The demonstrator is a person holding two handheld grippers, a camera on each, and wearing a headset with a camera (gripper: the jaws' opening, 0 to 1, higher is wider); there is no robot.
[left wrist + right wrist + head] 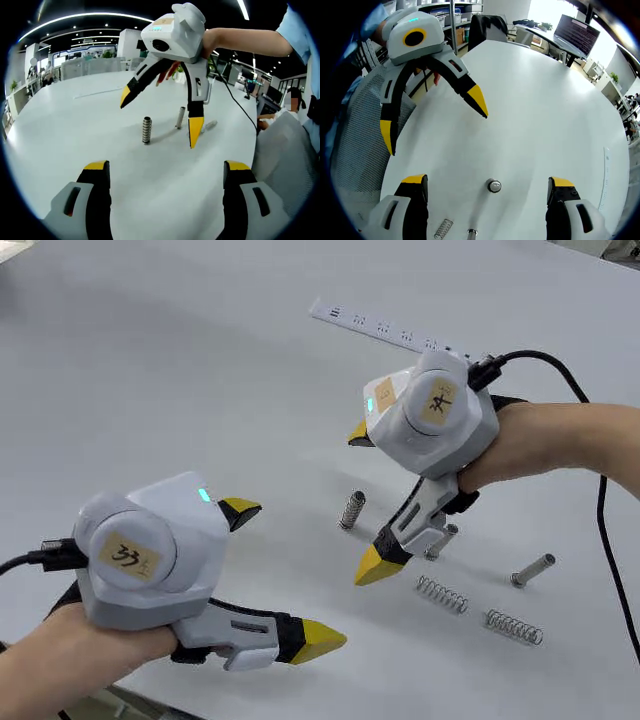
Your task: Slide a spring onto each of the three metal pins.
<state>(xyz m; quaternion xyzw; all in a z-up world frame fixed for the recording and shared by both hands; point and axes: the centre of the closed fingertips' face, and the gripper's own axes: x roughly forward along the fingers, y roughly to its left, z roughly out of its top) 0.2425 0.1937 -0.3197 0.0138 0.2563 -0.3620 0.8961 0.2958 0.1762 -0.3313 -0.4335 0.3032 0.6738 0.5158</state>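
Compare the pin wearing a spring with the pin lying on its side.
The sprung pin stands upright, while the lying pin rests flat on its side. The sprung pin is wrapped in coils along its length, while the lying pin is bare, smooth metal. Both are on the white table, and neither is gripped.

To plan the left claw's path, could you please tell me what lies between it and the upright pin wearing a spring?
In the left gripper view, the stretch of table between the left claw and that pin is bare.
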